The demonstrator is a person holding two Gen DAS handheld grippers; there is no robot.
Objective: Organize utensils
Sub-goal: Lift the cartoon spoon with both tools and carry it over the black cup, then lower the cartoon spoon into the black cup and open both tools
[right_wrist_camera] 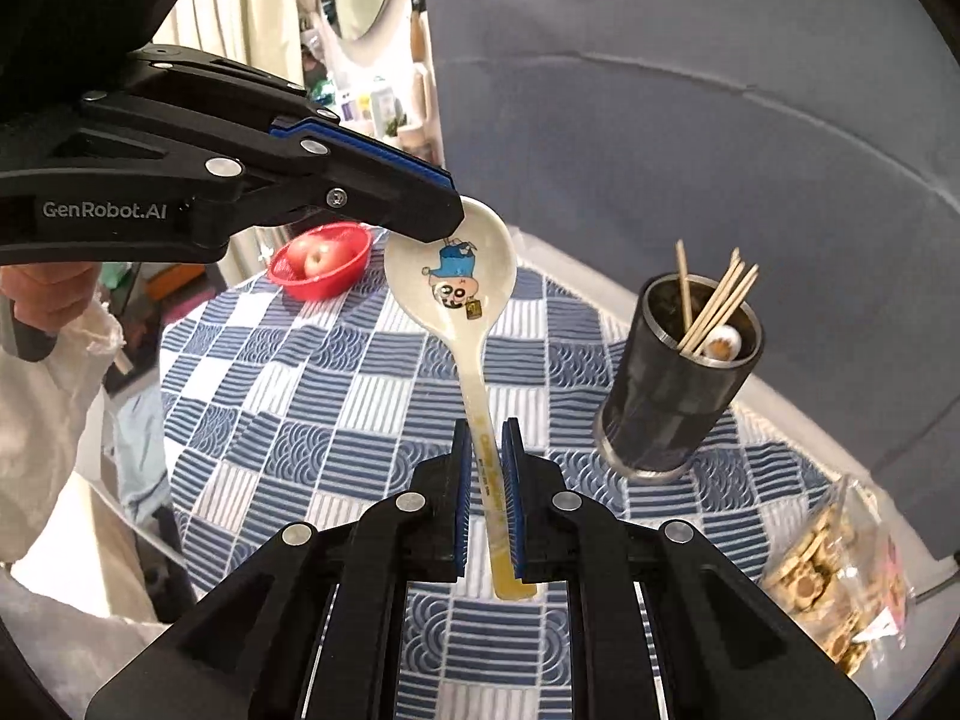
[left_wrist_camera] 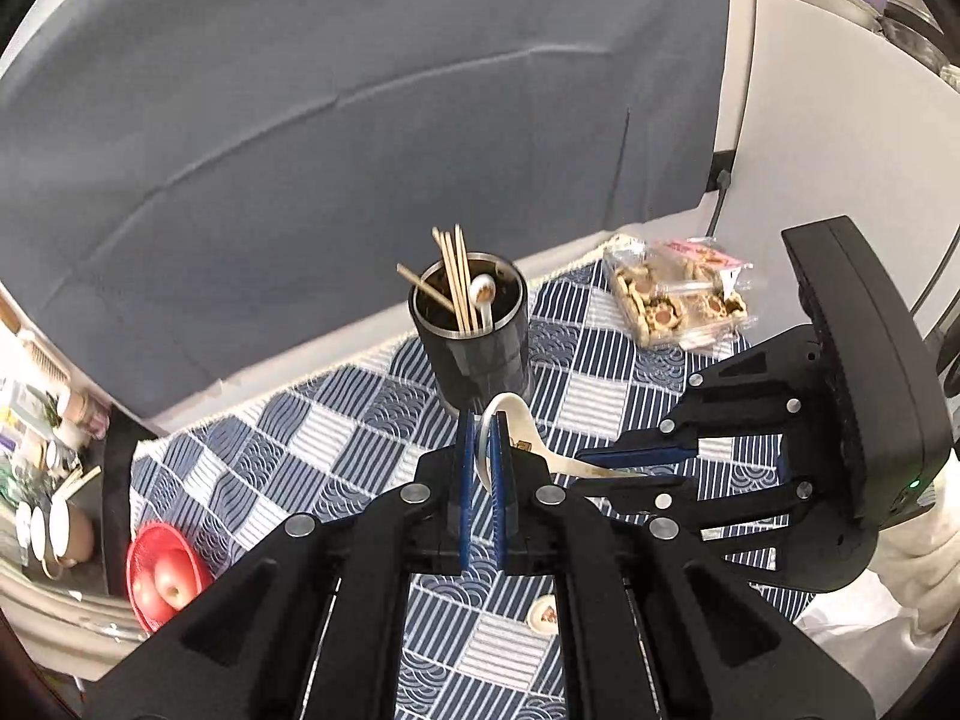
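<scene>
A cream ceramic spoon [right_wrist_camera: 456,288] with a cartoon print is held above the table by both grippers. My left gripper [left_wrist_camera: 480,426] is shut on the rim of its bowl [left_wrist_camera: 510,414]; in the right wrist view the left gripper [right_wrist_camera: 444,210] comes in from the upper left. My right gripper [right_wrist_camera: 487,438] is shut on the spoon's handle; in the left wrist view the right gripper [left_wrist_camera: 600,462] comes in from the right. A dark metal utensil cup [left_wrist_camera: 480,336] stands behind, holding several wooden chopsticks [left_wrist_camera: 456,276] and another spoon [left_wrist_camera: 483,291]. The cup also shows in the right wrist view [right_wrist_camera: 678,384].
A blue-and-white checked cloth [left_wrist_camera: 336,450] covers the table. A red basket of apples [left_wrist_camera: 162,576] sits at its left edge. A clear pack of pastries [left_wrist_camera: 678,294] lies at the far right. A small round dish [left_wrist_camera: 543,612] lies below my left gripper. A grey backdrop [left_wrist_camera: 300,120] hangs behind.
</scene>
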